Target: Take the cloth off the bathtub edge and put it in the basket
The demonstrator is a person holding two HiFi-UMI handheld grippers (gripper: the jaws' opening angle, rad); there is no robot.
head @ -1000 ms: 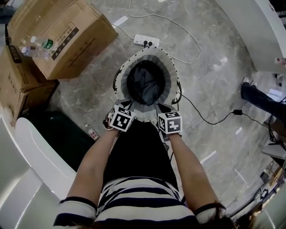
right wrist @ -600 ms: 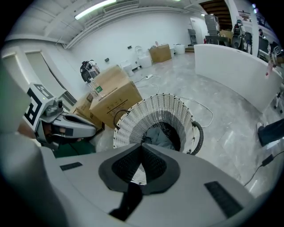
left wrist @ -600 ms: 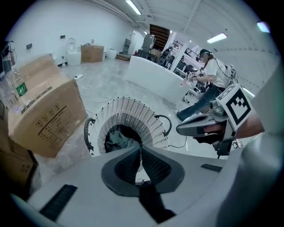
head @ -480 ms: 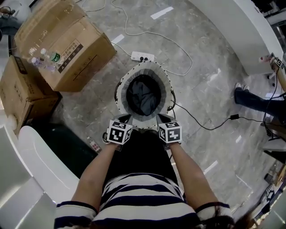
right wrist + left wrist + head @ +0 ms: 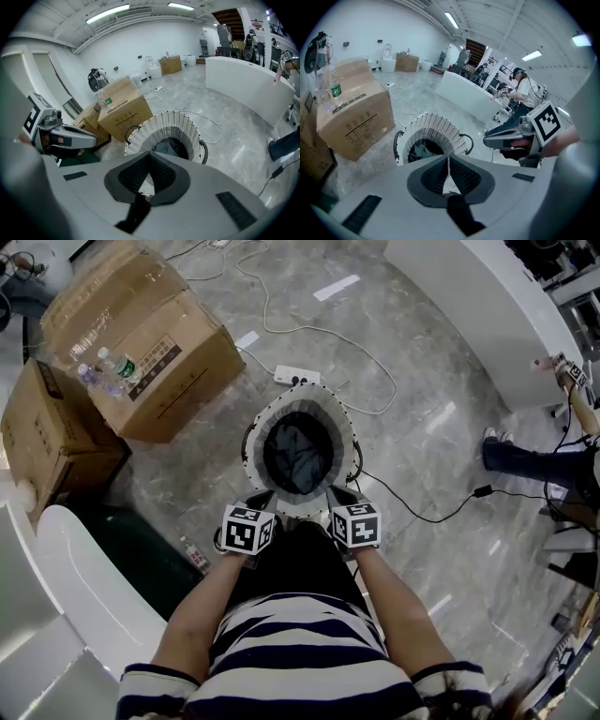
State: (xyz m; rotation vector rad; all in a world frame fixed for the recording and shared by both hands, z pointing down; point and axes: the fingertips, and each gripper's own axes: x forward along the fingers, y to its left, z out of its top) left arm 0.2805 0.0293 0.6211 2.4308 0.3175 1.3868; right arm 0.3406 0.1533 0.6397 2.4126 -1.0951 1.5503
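Lying bundled inside the basket [image 5: 253, 430], the cloth [image 5: 298, 454] sits at twelve o'clock from both grippers. The left gripper [image 5: 449, 158] and right gripper [image 5: 150, 157] hover near its rim, jaws pressed together on nothing. I'd judge the job finished, with nothing left.

The left gripper [image 5: 449, 158] has its jaws pressed together with nothing between them, and just past their tips stands a white woven basket [image 5: 440, 131] with dark handles and a grey cloth [image 5: 423, 151] lying inside. To the gripper's left sits a cardboard box [image 5: 354, 122] with a clear bottle [image 5: 333, 89] on top. To its right the right gripper [image 5: 487, 139], with its marker cube [image 5: 546, 121], points toward the basket.
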